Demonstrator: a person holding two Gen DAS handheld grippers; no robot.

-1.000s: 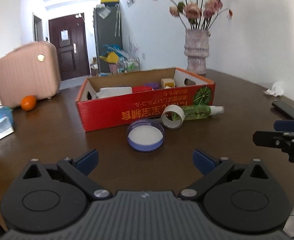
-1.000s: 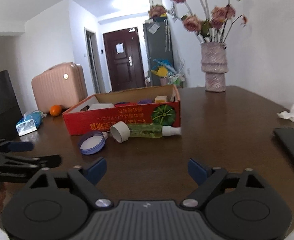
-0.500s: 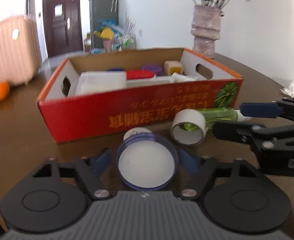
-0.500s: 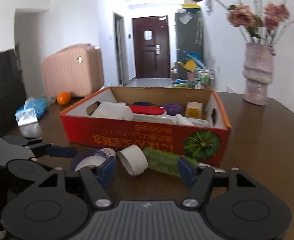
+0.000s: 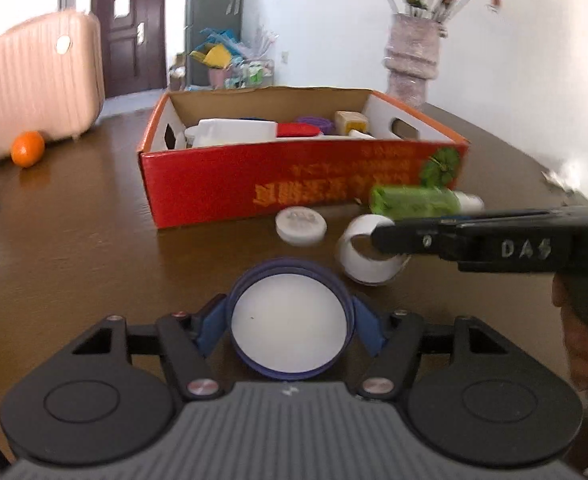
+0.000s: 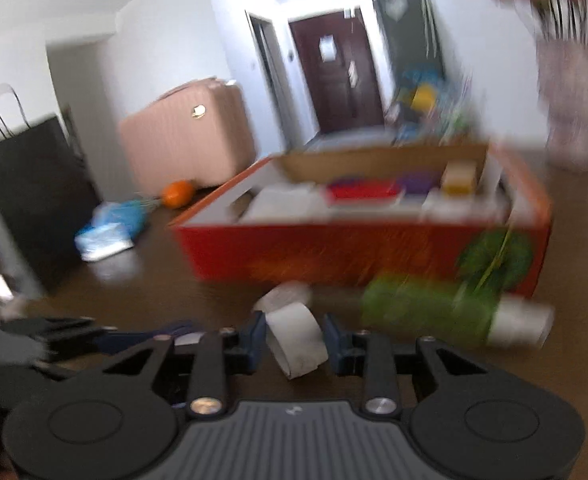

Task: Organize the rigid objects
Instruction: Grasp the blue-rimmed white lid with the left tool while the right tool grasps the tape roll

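Note:
My left gripper [image 5: 290,320] is shut on a blue-rimmed round lid [image 5: 290,324] with a white inside, low over the brown table. My right gripper [image 6: 294,336] has its blue pads against both sides of a white tape roll [image 6: 295,336]; it also shows in the left wrist view [image 5: 367,254], with the right gripper's black arm [image 5: 493,240] reaching over it. A green spray bottle [image 5: 413,202] lies against the red cardboard box [image 5: 294,184], which holds several items. A small white cap [image 5: 301,226] lies in front of the box.
A pink vase of flowers [image 5: 411,68] stands behind the box. An orange [image 5: 28,154] and a pink suitcase [image 5: 34,88] are at the far left. A blue packet [image 6: 112,232] and a black bag [image 6: 34,200] are at the left.
Both grippers moved in and closed: the left one onto the blue-rimmed lid, the right one around the white tape roll. The right wrist view is now blurred by motion.

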